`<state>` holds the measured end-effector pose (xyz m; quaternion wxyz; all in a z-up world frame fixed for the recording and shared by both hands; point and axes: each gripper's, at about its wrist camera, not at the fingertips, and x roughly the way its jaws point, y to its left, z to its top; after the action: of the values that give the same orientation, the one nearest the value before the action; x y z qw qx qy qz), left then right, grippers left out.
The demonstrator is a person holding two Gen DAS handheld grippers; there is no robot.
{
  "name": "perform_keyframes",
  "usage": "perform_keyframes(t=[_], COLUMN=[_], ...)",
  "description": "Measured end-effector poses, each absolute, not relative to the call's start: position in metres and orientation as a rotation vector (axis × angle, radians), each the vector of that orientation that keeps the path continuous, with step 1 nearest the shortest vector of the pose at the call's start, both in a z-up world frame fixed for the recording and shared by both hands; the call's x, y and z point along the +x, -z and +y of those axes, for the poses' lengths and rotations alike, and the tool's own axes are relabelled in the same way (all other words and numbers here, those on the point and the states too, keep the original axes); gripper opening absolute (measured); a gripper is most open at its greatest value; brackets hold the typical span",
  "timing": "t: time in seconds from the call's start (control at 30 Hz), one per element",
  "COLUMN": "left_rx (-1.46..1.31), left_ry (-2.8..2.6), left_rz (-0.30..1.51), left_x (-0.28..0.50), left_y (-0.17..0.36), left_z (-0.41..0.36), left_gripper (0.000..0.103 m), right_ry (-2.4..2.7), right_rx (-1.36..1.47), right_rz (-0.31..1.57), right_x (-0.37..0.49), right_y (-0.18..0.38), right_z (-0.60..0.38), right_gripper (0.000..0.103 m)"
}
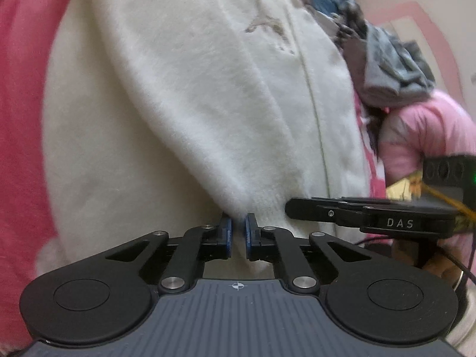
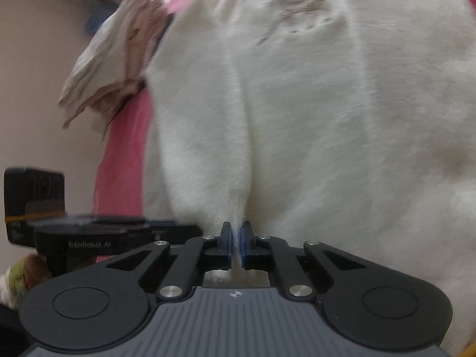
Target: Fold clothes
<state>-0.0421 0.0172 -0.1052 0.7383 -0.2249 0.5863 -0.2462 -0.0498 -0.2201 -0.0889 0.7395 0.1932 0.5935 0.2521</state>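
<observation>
- Left gripper (image 1: 238, 232), low centre of the left wrist view, is clenched on a pinch of the white fleece garment (image 1: 190, 104), which fills most of that frame over a pink cover (image 1: 20, 119).
- Right gripper (image 2: 237, 242) likewise pinches the garment's near edge, low centre of its own view; the two sit close side by side.
- Step in hand, as I judge it: both edge points are grasped, ready for a fold.
- Next move calls for lifting both together, keeping the edge taut, and carrying it over the garment.
- Readable writing: "DAS" on the right gripper's side at lower right of the left view, "GenRobot.AI" (blurred) on the left gripper's side at lower left of the right view.
- A heap of other clothes (image 1: 386, 68) lies at upper right.
</observation>
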Motion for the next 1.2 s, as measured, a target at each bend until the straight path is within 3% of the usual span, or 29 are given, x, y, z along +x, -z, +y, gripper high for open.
perform_keyframes(t=[0.7, 1.2], left_rx=[-0.34, -0.191], left_ry=[0.466, 0.469], left_rz=[1.264, 1.263], left_x=[-0.082, -0.096], left_y=[0.088, 0.108], left_z=[0.059, 0.051], left_gripper=[0.006, 0.008], right_ry=[-0.714, -0.67], right_rx=[0.329, 0.29], right_rz=[1.366, 1.396], right_x=[-0.078, -0.081], right_y=[0.099, 0.12], right_z=[-0.151, -0.148], right_gripper=[0.006, 0.006])
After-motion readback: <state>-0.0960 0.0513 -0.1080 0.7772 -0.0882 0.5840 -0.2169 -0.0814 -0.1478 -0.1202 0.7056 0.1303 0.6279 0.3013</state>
